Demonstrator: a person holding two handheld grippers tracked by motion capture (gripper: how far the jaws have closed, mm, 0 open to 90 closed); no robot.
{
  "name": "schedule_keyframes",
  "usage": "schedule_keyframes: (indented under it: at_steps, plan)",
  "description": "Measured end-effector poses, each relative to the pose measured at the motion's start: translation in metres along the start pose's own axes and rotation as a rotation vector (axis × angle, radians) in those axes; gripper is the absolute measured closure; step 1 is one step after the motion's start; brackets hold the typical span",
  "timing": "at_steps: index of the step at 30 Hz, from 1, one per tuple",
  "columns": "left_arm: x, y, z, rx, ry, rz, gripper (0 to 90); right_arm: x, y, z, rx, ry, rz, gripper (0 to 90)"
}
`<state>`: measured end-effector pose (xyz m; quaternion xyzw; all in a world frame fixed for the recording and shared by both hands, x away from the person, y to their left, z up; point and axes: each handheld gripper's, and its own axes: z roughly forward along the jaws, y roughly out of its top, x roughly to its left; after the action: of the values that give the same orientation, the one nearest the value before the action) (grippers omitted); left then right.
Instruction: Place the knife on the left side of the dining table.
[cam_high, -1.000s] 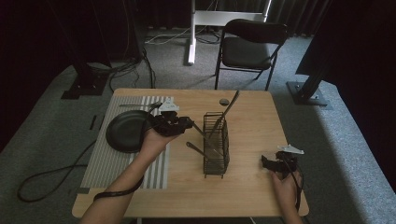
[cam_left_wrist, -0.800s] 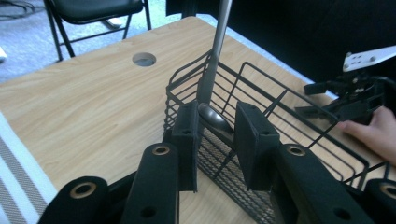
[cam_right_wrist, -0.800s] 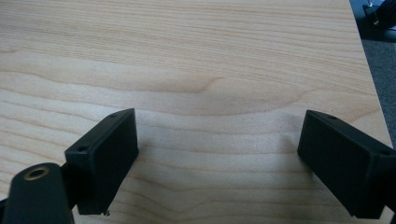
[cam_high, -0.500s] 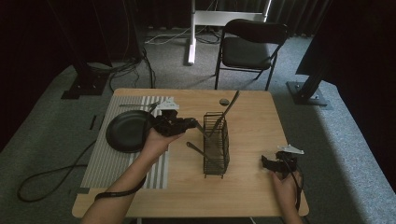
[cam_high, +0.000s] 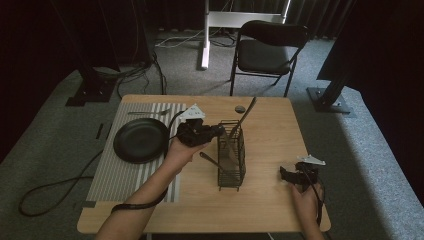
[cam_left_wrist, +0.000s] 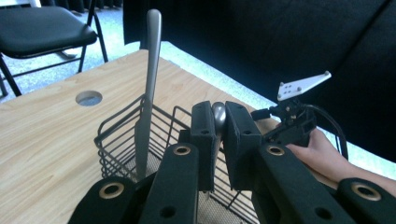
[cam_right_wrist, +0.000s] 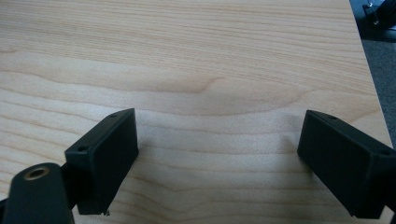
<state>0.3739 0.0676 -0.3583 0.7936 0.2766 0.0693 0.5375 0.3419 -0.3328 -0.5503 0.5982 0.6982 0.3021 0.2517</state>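
A black wire cutlery basket (cam_high: 231, 159) stands at the middle of the table, with a long silver utensil (cam_high: 247, 112) leaning up out of it. This utensil (cam_left_wrist: 152, 70) rises just beyond my left jaws. My left gripper (cam_high: 219, 131) hovers over the basket's near-left rim. Its jaws have just been closing and my left gripper (cam_left_wrist: 218, 112) is shut on the rounded end of another silver utensil (cam_left_wrist: 218, 116). One more utensil (cam_high: 207, 159) pokes out at the basket's left side. My right gripper (cam_high: 285, 174) rests open on bare wood, and nothing lies between the jaws of my right gripper (cam_right_wrist: 217, 158).
A black plate (cam_high: 140, 140) sits on a striped placemat (cam_high: 112, 175) at the left, with a fork (cam_high: 147, 113) at the mat's far end. A round cable hole (cam_high: 240, 108) lies behind the basket. A folding chair (cam_high: 270, 50) stands beyond the table.
My left hand has moved right from beside the plate to the basket's rim and risen slightly. The right hand has stayed put.
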Motion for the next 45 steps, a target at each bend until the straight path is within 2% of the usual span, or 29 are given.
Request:
schedule_keyframes:
  at_steps: [8,20,25,31,35,44,45]
  plan:
    - [-0.008,0.004,0.008,-0.019,0.001,0.027,83.5,0.0,0.0,0.0,0.0,0.0,0.0,11.4]
    - [-0.011,0.007,0.013,-0.016,0.001,0.033,83.7,0.0,0.0,0.0,-0.001,0.0,0.001,11.5]
    - [-0.01,0.009,0.008,-0.035,-0.018,0.022,83.7,0.0,0.0,0.0,-0.001,0.0,0.001,11.5]
    - [-0.013,0.013,0.002,-0.055,-0.012,0.022,83.7,0.0,0.0,0.0,-0.001,0.0,0.001,11.5]
    - [-0.018,0.021,-0.008,-0.075,-0.02,0.031,83.8,0.0,0.0,0.0,0.0,0.001,-0.002,11.5]
    - [-0.024,0.033,-0.019,-0.11,-0.026,0.034,83.8,0.0,0.0,0.0,-0.001,0.0,0.001,11.5]
    - [-0.026,0.038,-0.022,-0.114,-0.032,0.048,83.8,0.0,0.0,0.0,-0.001,0.001,0.0,11.5]
